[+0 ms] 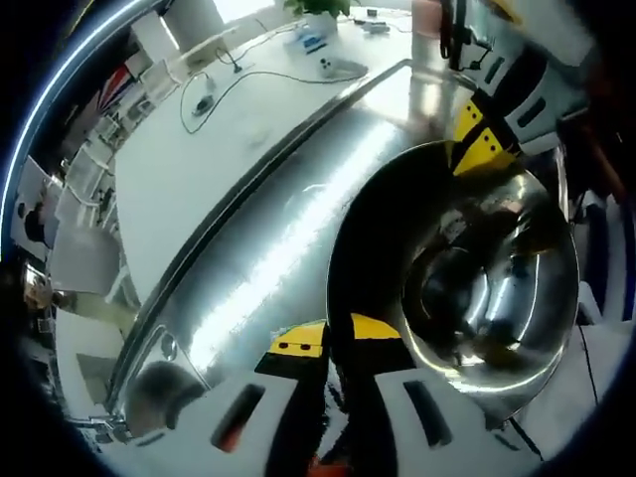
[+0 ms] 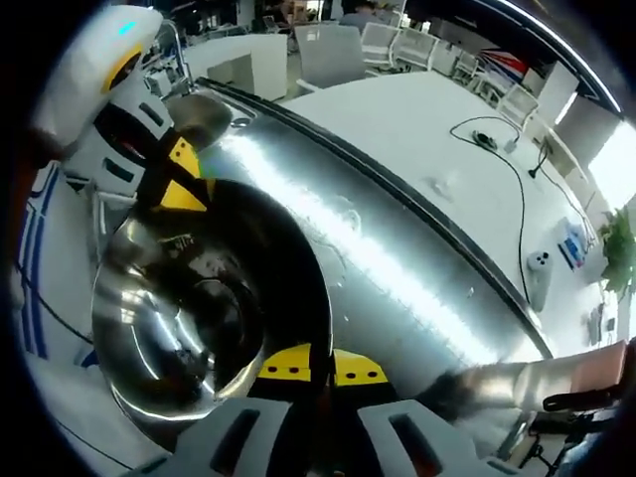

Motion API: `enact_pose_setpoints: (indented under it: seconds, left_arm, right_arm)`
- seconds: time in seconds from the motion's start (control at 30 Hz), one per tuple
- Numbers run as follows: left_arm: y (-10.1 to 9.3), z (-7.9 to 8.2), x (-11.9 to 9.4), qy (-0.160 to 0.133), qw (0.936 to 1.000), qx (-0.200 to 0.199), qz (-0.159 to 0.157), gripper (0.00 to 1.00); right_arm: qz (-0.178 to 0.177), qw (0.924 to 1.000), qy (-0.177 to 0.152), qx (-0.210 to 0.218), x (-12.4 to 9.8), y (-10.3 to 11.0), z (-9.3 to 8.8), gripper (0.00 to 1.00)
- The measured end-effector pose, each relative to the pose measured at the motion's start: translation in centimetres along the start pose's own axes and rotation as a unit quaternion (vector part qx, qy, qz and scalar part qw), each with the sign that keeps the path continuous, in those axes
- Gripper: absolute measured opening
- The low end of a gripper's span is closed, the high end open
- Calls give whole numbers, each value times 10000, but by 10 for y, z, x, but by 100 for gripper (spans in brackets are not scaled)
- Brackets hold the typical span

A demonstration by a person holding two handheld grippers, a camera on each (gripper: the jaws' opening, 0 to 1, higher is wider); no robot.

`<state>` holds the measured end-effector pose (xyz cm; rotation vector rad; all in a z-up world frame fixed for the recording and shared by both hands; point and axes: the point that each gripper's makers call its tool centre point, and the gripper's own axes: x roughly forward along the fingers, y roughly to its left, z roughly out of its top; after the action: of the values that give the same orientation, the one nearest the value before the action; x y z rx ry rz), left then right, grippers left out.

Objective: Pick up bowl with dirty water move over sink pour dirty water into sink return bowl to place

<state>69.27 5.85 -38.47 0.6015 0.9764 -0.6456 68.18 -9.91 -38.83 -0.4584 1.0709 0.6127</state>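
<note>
Both grippers clamp the rim of one bowl (image 1: 487,288) from opposite sides. In the left gripper view, the left gripper (image 1: 333,343) has its yellow-tipped jaws pinched together on the near edge of the rim, and the right gripper (image 1: 482,144) bites the far edge from above. In the right gripper view the roles swap: the right gripper's yellow pads meet on the near rim, and the left gripper's white, black and yellow body grips the opposite edge.

The bowl is polished steel, round and deep, mirror-bright inside with warped dark reflections; its outer wall reads black. It is tipped on its side, mouth facing away from the brushed-metal sink surface (image 1: 288,238), which runs as a long, streaked, shiny band just behind it. Whether water remains inside cannot be told.

Beyond the sink's raised dark edge lies a white table (image 1: 209,149) with a thin black cable (image 1: 229,84) looping across it. The right gripper view adds white chairs (image 2: 333,50) further back and a green plant (image 2: 621,248) at the edge.
</note>
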Motion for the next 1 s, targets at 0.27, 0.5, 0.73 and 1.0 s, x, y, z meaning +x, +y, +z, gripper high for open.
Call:
enact_pose_setpoints:
  seconds: [0.27, 0.5, 0.73, 1.0]
  left_arm:
    - [-1, -2, 0, 49, 9989, -438, -129, 0]
    - [-2, -4, -1, 87, 9959, -866, -258, 0]
    - [-3, -5, -1, 106, 9925, -1176, -305, 0]
    - [-4, -3, -3, 55, 9899, -1347, -435, 0]
  right_arm:
    - [235, 9977, -46, 631, 2, -2, 2, 0]
    - [275, 9968, -96, 741, 0, 0, 1, 0]
    - [250, 9970, -118, 724, 0, 0, 1, 0]
    - [250, 9968, -81, 756, -4, 2, -1, 0]
